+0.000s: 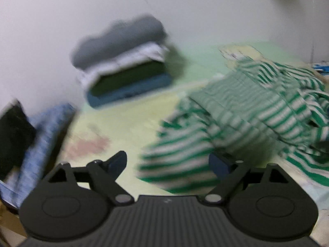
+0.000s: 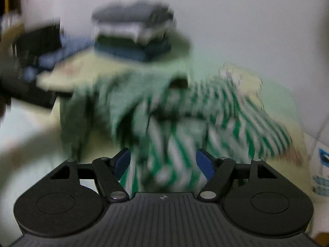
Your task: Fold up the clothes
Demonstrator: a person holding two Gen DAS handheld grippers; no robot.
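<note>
A green-and-white striped garment (image 1: 246, 107) lies crumpled on a pale yellow-green sheet (image 1: 123, 119); both views are blurred. My left gripper (image 1: 168, 162) is open, and a striped corner of the garment lies between its spread blue pads without them pressing on it. In the right wrist view the same garment (image 2: 226, 111) bunches up right in front. My right gripper (image 2: 163, 160) is open too, with striped cloth hanging between its pads. Whether the cloth touches either pad I cannot tell.
A stack of folded clothes (image 1: 123, 70), grey on top and blue at the bottom, sits against the white wall (image 1: 41, 30); the right wrist view shows the stack (image 2: 133, 35) too. A blue cloth (image 1: 47, 131) and a black object (image 1: 12, 135) lie at the left.
</note>
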